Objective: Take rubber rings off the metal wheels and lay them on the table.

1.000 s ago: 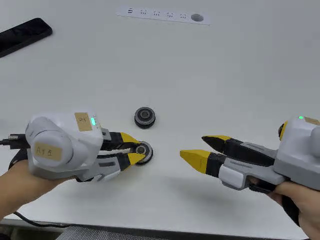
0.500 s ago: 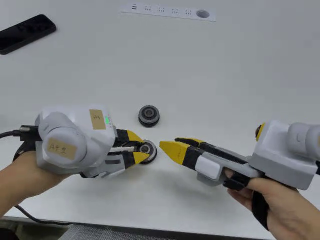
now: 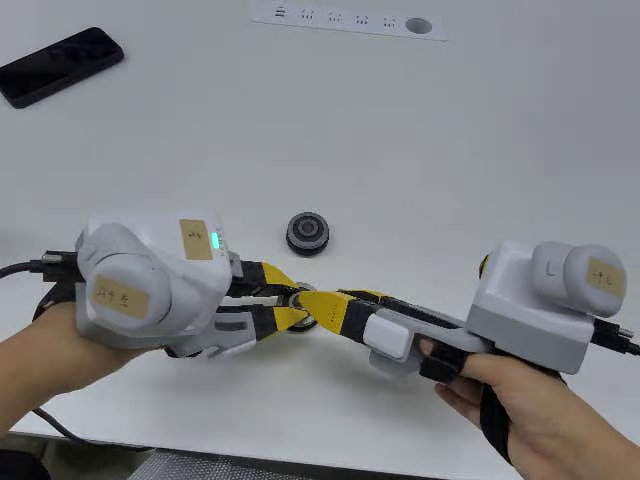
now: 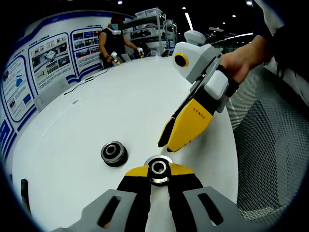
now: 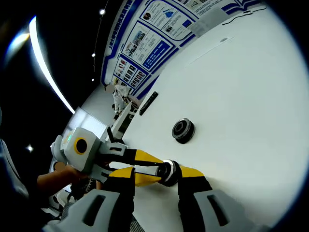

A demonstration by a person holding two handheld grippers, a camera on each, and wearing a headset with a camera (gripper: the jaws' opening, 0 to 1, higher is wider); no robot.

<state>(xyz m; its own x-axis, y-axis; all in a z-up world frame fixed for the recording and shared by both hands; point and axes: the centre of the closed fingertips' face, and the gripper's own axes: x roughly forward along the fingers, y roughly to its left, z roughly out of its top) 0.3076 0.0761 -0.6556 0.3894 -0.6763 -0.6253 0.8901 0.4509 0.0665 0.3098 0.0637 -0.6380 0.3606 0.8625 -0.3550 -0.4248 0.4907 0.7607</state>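
Note:
A metal wheel (image 4: pixel 159 169) with a black rubber ring is clamped between the yellow jaw tips of my left gripper (image 3: pixel 284 297), low over the white table (image 3: pixel 430 150). In the head view this wheel (image 3: pixel 296 295) is mostly hidden by the jaws. My right gripper (image 3: pixel 318 307) comes in from the right, its tips at the held wheel (image 5: pixel 168 172), which sits in the gap of its open jaws near one tip. A second wheel (image 3: pixel 308 232) with its ring on lies flat just beyond both grippers, also seen from the left gripper (image 4: pixel 114 153) and the right gripper (image 5: pixel 183 130).
A black phone (image 3: pixel 62 66) lies at the far left and a white power strip (image 3: pixel 350 20) at the back edge. The table's front edge runs close under both hands. A cable trails from the left gripper at the lower left.
My right gripper has moved left across the table until its tips reach the wheel held by the left gripper. The left gripper has lifted and shifted slightly right with its wheel.

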